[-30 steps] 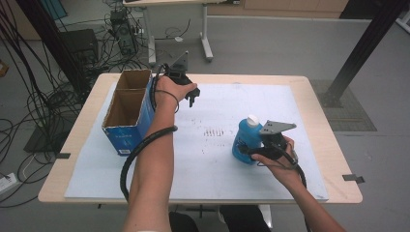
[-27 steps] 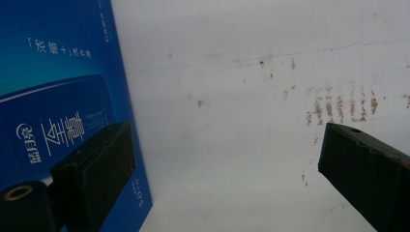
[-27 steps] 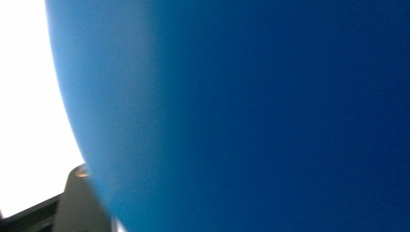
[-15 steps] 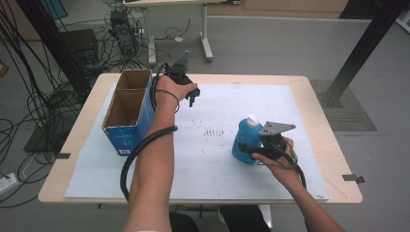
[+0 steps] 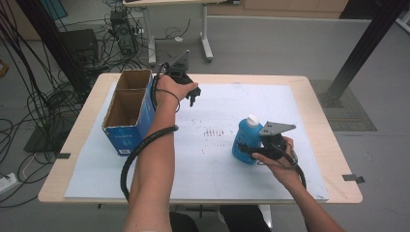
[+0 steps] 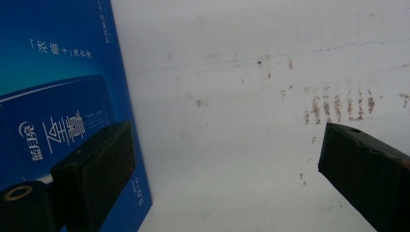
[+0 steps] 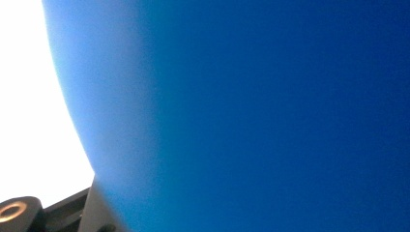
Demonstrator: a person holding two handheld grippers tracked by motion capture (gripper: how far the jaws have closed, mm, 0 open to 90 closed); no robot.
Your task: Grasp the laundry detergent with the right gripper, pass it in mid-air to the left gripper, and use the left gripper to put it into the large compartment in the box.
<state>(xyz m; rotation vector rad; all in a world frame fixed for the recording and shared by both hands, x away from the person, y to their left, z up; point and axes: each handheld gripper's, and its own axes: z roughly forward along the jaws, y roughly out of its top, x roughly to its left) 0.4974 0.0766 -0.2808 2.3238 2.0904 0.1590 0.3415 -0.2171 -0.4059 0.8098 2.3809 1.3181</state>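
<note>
A blue bottle (image 5: pixel 243 141) with a white cap stands upright on the white mat at the right. My right gripper (image 5: pixel 251 150) reaches in from its right side, and its jaws have just been closing with the bottle between them. In the right gripper view the bottle's blue wall (image 7: pixel 266 116) presses close against the camera. My left gripper (image 5: pixel 192 96) hovers open at the far left of the mat, beside an open blue cardboard box (image 5: pixel 126 121). In the left gripper view its jaws (image 6: pixel 227 164) stand wide apart over bare mat, with the box side (image 6: pixel 58 87) at their left.
A white mat (image 5: pixel 227 111) with a patch of brown marks (image 5: pixel 215 131) covers most of the wooden table (image 5: pixel 314 82). Cables and equipment lie on the floor beyond the far left edge. A black post stands at the right.
</note>
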